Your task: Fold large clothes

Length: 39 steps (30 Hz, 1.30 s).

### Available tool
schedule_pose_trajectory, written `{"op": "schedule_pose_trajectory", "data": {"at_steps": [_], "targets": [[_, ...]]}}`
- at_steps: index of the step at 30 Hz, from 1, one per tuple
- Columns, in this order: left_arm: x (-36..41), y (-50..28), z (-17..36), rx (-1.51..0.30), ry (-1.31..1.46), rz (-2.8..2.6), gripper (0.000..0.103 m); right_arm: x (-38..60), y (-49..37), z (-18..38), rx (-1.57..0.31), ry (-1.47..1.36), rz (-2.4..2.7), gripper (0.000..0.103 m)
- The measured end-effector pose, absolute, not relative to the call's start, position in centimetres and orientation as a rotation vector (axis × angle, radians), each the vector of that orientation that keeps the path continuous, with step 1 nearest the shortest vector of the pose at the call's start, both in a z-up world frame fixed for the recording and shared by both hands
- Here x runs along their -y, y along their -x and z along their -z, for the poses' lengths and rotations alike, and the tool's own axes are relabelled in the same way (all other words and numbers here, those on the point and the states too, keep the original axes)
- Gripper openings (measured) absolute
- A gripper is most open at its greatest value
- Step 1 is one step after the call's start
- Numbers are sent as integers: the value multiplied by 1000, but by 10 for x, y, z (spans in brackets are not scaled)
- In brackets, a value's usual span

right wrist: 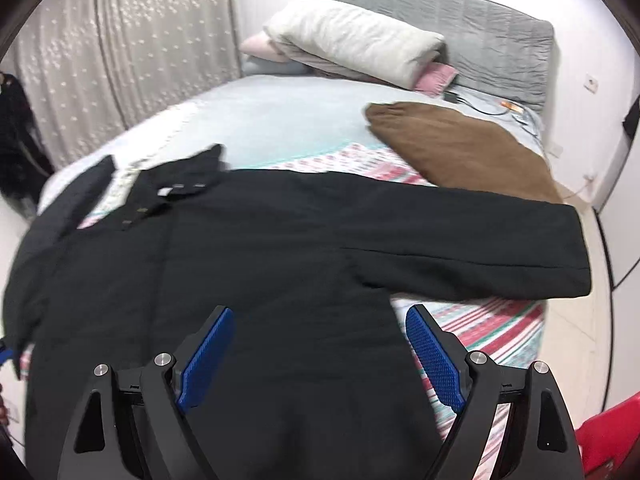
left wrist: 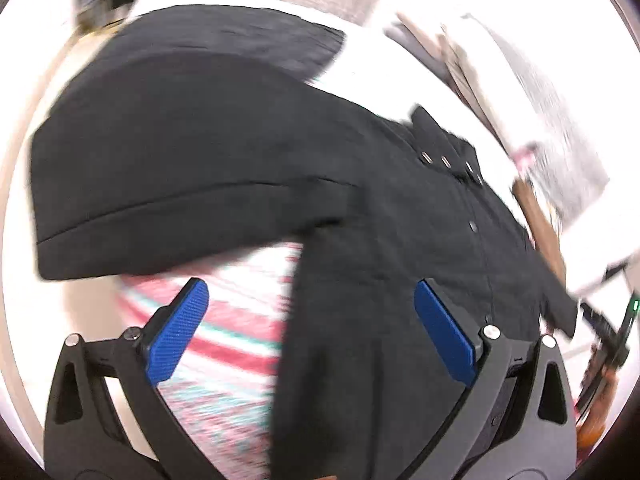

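A large black coat (right wrist: 280,248) lies spread flat on a bed with a striped pink, white and teal cover (right wrist: 492,320). One sleeve (right wrist: 480,248) stretches out to the right. Its collar with metal snaps (right wrist: 176,192) points to the far left. My right gripper (right wrist: 320,320) is open and empty above the coat's lower body. In the left wrist view the same coat (left wrist: 200,152) fills the frame, blurred, with its snap placket (left wrist: 452,164) at the right. My left gripper (left wrist: 310,300) is open and empty over the coat's edge and the striped cover (left wrist: 224,320).
A brown garment (right wrist: 460,144) lies on the bed beyond the coat. Pillows and a folded blanket (right wrist: 352,40) sit against a grey headboard (right wrist: 480,24). A curtain (right wrist: 120,48) hangs at the left. A red object (right wrist: 608,436) is at the lower right.
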<state>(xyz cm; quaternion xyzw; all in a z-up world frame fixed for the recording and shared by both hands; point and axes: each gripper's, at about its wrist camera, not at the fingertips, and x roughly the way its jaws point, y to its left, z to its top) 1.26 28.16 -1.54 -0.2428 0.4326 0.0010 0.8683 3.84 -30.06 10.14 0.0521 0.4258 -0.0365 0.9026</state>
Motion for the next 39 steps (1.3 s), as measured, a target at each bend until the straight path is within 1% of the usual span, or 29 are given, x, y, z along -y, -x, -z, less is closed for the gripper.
{"op": "schedule_pose_trajectory", "data": {"at_steps": [5,11,16,18,20,21,22,23,24,25,28,30,35,39], "targets": [[-340,17,35,-844,688,-81,102,267,-27,-102,-886,-148,18,89],[-394,29,98,-752,1024,-130,102,245,-17,-73,-920,-192,-34,89],[-420,39,152,-540,1326,-168,102,232,-21,-52,-962,-169,-54,89],[-428,40,165,-487,1378,-211,102,229,-22,-47,-972,-159,-61,89],[-433,41,178,-434,1415,-268,95,225,-22,-44,-978,-153,-68,89],[-433,41,182,-409,1437,-290,87,224,-23,-44,-979,-151,-71,89],[-435,44,185,-376,1455,-316,67,222,-23,-42,-981,-148,-74,89],[-437,47,184,-345,1475,-327,54,221,-23,-41,-982,-145,-74,89],[-435,50,181,-340,1471,-357,26,220,-23,-40,-983,-142,-75,89],[-435,52,173,-338,1442,-394,17,220,-24,-39,-984,-139,-73,89],[-432,56,132,-288,1297,-437,12,221,-26,-34,-994,-141,-60,89],[-425,56,88,-237,1170,-428,11,223,-27,-32,-1000,-146,-56,89],[-394,38,-21,-144,896,-309,10,228,-27,-34,-985,-166,-52,89],[-352,7,-81,-126,765,-161,10,235,-25,-38,-969,-190,-47,89]]}}
